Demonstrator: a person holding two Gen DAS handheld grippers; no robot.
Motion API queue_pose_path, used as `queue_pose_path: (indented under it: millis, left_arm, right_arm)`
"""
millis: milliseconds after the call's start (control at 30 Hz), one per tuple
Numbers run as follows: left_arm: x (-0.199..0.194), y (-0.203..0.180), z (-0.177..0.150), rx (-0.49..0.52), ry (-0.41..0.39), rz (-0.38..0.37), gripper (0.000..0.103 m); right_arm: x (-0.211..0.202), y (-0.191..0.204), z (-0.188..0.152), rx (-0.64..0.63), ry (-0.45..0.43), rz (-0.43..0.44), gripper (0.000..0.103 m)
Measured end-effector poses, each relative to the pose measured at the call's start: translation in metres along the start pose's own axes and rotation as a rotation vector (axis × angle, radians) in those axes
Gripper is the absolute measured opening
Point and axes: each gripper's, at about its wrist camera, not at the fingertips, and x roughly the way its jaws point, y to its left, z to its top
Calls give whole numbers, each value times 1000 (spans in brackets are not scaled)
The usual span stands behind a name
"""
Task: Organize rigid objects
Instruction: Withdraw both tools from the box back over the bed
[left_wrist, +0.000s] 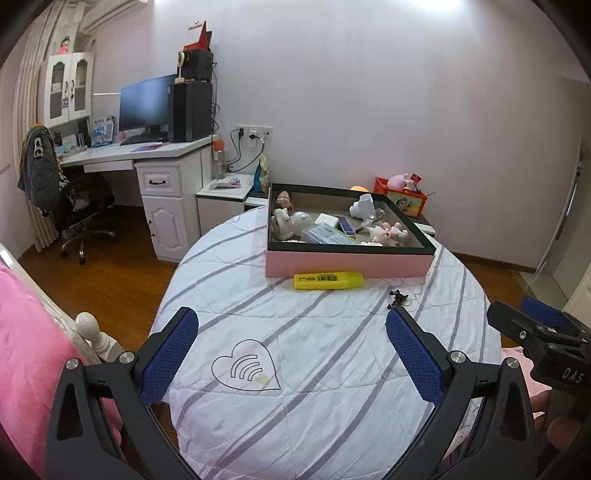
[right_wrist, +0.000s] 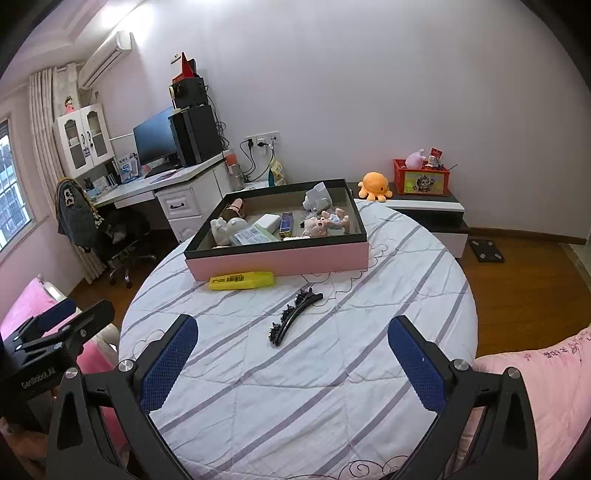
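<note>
Toys and small items are already gathered in the shallow pink cardboard box with black rim (right_wrist: 277, 258), while the yellow rectangular plastic highlighter (right_wrist: 242, 280) and the long black plastic hair clip (right_wrist: 293, 317) are left on the striped white quilt (right_wrist: 295, 387) (both the left gripper (left_wrist: 291, 358) and the right gripper (right_wrist: 291, 363) are spread and hold nothing).

You see pale wall (right_wrist: 369, 92), wood floor (right_wrist: 524, 288), white desk (left_wrist: 147, 155) w/ monitor (left_wrist: 146, 103), window (right_wrist: 11, 192) at left, AC unit (right_wrist: 107, 59).
</note>
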Motion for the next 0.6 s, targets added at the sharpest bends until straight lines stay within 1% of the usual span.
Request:
queue_pose_path:
  millis: [167, 400, 533, 600]
  left_arm:
    - [5, 1, 0, -2, 10, -6, 103]
    - [32, 1, -1, 8, 72, -5, 103]
    - [49, 7, 0, -28, 105, 2, 103]
    - [56, 11, 0, -46, 115, 9, 103]
  right_arm:
    - [11, 2, 1, -9, 31, -1, 103]
    - [45, 0, -1, -12, 99, -24, 103]
    - [70, -3, -7, -15, 157, -51, 103]
    - [84, -4, -10, -14, 186, -49, 103]
